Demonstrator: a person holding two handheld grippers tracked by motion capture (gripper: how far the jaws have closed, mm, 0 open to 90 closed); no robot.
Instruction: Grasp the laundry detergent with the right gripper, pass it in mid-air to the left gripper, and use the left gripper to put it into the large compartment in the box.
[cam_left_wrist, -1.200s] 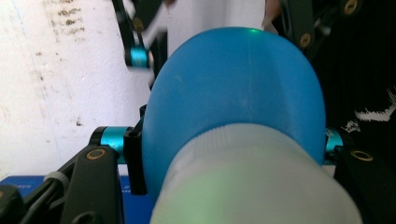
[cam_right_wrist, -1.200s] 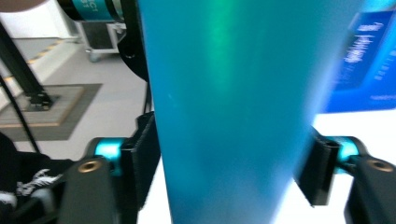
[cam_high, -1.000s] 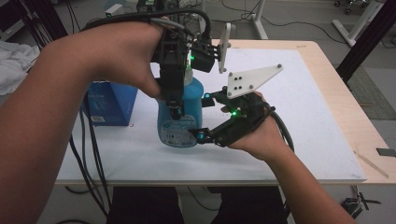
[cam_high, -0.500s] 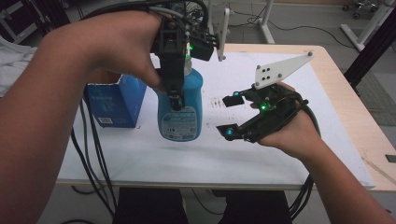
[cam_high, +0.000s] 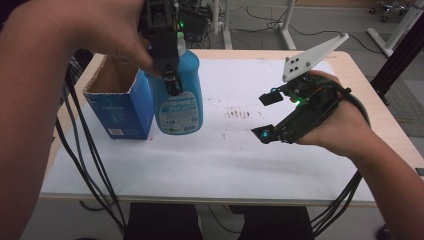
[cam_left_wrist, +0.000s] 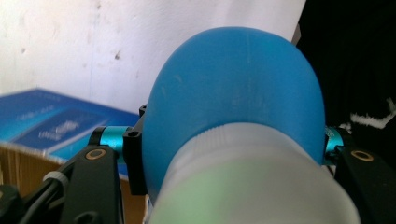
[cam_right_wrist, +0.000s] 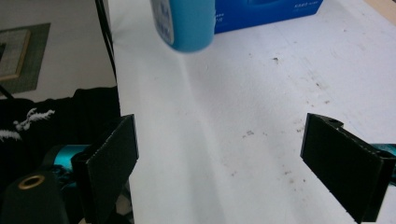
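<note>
The left gripper (cam_high: 167, 75) has its jaws clamped on the upper body of the smooth, rounded blue plastic bottle (cam_high: 178, 102), just below its pale neck, and holds it upright in the air beside the open-topped blue cardboard box (cam_high: 120, 107), the bottle's base hanging clear of the white paper-covered table (cam_high: 210, 160). The step in hand looks like carrying the bottle over to the box, perhaps to lower it inside. To do it well, keep the bottle vertical and the grip firm, since the glossy curved shoulder seen in the left gripper view (cam_left_wrist: 233, 93) offers little purchase and could slip; line the base up above the box's brown inner opening before going down, because the thin cardboard walls would buckle or tip if caught. The right gripper (cam_high: 267, 116), well away from the box on the bottle's far side, has just been opening; its flat black jaws stand wide with nothing between them, over scuffed, speckled paper.
</note>
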